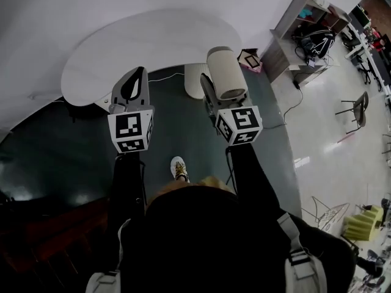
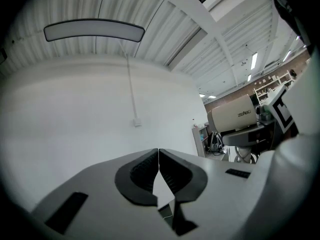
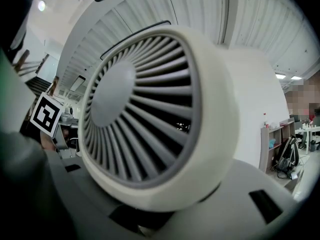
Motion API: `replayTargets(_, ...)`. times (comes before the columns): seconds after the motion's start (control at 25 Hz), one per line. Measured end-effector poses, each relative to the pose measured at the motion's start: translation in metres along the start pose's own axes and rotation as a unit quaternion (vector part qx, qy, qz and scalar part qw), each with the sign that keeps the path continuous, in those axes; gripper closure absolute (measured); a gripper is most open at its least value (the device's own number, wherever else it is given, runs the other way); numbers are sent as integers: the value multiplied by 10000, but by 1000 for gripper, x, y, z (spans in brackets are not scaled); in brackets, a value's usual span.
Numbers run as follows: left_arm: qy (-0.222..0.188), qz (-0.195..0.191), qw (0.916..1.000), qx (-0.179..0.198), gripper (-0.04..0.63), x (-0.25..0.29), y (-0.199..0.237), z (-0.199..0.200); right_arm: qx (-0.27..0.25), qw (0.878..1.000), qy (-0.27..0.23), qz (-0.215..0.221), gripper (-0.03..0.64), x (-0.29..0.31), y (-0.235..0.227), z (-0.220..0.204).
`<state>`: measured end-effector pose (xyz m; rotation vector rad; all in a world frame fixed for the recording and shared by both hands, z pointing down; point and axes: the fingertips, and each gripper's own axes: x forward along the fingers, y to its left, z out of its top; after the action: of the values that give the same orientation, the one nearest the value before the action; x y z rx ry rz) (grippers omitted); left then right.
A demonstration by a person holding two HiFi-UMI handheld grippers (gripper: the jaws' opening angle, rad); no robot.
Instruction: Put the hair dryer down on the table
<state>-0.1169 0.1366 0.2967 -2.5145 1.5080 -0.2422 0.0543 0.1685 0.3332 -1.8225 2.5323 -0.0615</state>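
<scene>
Ahead, the white rounded table [image 1: 98,66] is spreading over dark floor, up and left of the right gripper [image 1: 215,99]. That gripper is clasping the beige cylindrical hair dryer [image 3: 150,114] near the table's near edge, barrel running along the jaws. The left gripper [image 2: 158,171] is sitting clenched, empty.

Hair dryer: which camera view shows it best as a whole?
The head view: the hair dryer, held in the right gripper, shows at full length from above. The right gripper view is too close: its rear grille fills the picture. The left gripper view shows its barrel small, at the right.
</scene>
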Motion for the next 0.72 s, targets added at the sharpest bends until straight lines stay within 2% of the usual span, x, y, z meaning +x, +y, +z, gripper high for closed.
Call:
replayTargets(0.28, -57, -237, 9997, 24, 578, 38, 37, -7, -54, 9998, -5, -191, 385, 51, 3, 3)
replayTargets(0.72, -131, -221, 9997, -49, 578, 65, 76, -17, -13, 9995, 80, -292, 385, 89, 7, 2)
